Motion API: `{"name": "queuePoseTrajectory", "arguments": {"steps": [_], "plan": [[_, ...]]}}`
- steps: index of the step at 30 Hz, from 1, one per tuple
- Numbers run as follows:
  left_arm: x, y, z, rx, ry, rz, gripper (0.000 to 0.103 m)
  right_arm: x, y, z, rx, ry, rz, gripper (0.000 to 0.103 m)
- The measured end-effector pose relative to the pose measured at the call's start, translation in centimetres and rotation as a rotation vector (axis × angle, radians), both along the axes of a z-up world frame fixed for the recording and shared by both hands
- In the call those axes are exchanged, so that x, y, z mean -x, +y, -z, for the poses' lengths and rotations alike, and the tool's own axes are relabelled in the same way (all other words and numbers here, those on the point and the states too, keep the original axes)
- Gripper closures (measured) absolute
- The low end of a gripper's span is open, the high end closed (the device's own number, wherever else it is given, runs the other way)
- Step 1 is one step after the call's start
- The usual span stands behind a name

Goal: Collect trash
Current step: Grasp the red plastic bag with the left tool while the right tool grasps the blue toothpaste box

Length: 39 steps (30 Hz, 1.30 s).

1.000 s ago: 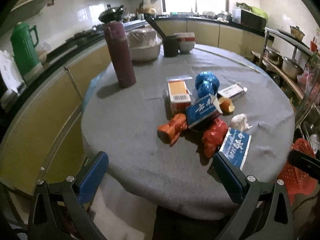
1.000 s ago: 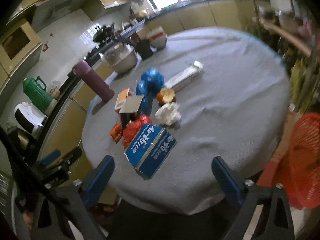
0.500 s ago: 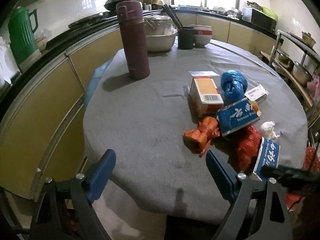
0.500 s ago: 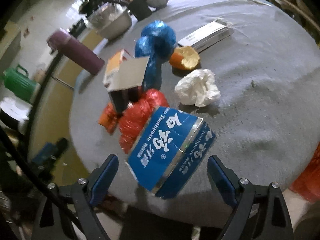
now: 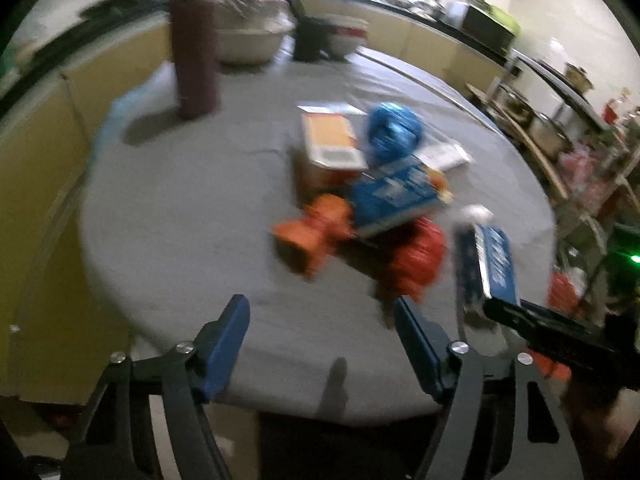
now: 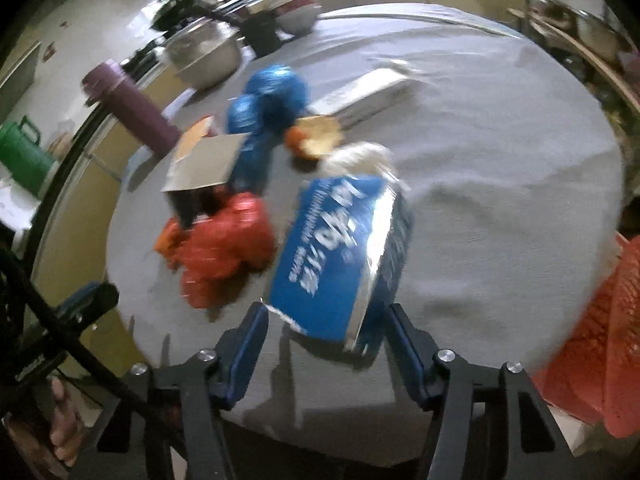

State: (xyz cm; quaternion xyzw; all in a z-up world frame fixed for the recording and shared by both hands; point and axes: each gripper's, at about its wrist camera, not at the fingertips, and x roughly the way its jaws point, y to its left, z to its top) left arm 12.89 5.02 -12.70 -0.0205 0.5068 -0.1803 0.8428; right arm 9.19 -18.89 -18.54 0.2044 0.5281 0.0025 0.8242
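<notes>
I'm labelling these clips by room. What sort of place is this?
Most likely a home kitchen with a dining table. A counter over yellow cabinets lines the walls, a metal bowl and a purple thermos stand on the cloth-covered round table, and pots sit on a rack.

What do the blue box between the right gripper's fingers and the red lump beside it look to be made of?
Blue box: looks like printed cardboard with a shiny foil-like side strip, flat creased faces and a torn flap. Red lump: probably thin crinkled plastic bag or wrapper, glossy; motion blur leaves this uncertain.
</notes>
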Motion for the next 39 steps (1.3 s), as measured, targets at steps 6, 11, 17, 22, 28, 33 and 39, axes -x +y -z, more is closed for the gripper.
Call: {"name": "queuePoseTrajectory", "arguments": {"steps": [6, 11, 17, 22, 28, 33, 39], "plan": [[-0.9, -4.1, 1.2, 0.019, 0.043, 0.097, 0.028, 1.1, -4.7, 0.7, -0.140, 0.025, 0.095, 0.038], [-3.5, -5.4, 3.8, 0.080, 0.149, 0.097, 0.028, 0.3, -4.3, -0.6, -0.123, -0.028, 0.068, 0.030], [-4.0, -5.4, 4.6, 0.165, 0.176, 0.089, 0.053, -0.9, -3.1, 0.0, -0.174, -0.002, 0.003, 0.029], [-4.2, -5.8, 4.8, 0.178, 0.159, 0.094, 0.070, 0.5, -3.9, -0.1, -0.258, -0.009, 0.007, 0.029], [-2.3, -4.5, 4.7, 0.187, 0.140, 0.086, 0.073, 0.3, -4.3, -1.1, -0.254, -0.021, 0.038, 0.026], [-0.1, -3.2, 3.5, 0.173, 0.101, 0.090, 0.073, -2.2, -1.7, -0.7, -0.166, 0.007, 0.016, 0.026], [1.7, -2.4, 0.9, 0.092, -0.013, 0.079, 0.073, -3.6, 0.6, -0.1, -0.026, 0.002, 0.005, 0.022]]}}
